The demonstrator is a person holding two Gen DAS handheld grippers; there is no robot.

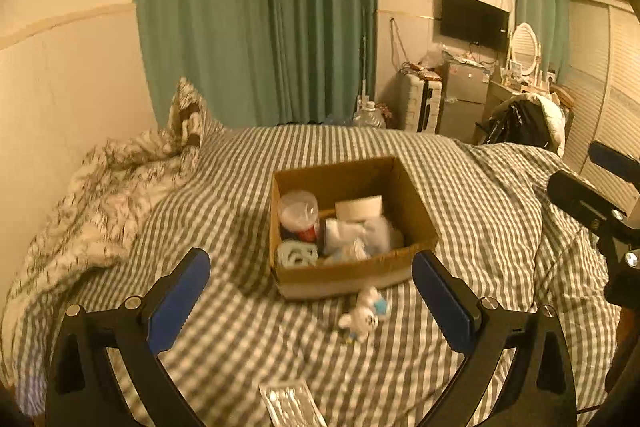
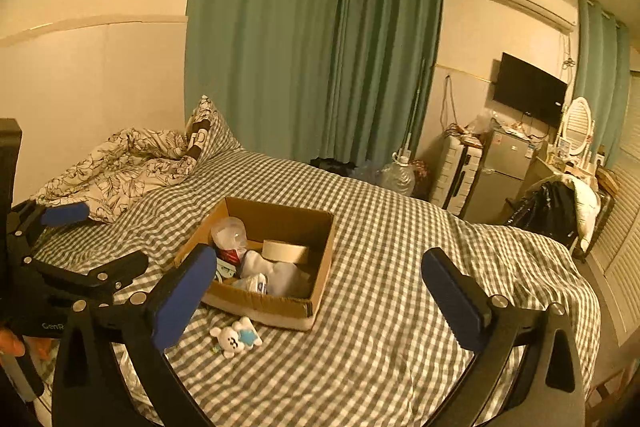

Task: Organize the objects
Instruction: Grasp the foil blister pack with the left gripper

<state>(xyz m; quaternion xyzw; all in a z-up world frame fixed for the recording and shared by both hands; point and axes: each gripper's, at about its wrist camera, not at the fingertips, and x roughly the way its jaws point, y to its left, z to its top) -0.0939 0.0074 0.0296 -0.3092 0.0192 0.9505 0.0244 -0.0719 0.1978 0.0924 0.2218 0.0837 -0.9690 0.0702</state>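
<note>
Both the left gripper (image 1: 311, 269) and right gripper (image 2: 319, 269) hang with jaws spread wide, holding nothing, above a checked bed (image 1: 480, 195). Ahead sits an open cardboard box (image 1: 416, 211) of items; a small plush toy (image 1: 364, 313) lies just beside its near wall.

An open cardboard box (image 2: 320, 251) sits on the checked bed, holding a clear lidded tub (image 2: 229, 233), a tape roll (image 2: 285, 251) and white cloth bundles (crumpled). A small white plush toy (image 2: 236, 337) lies just beside its near wall.
</note>
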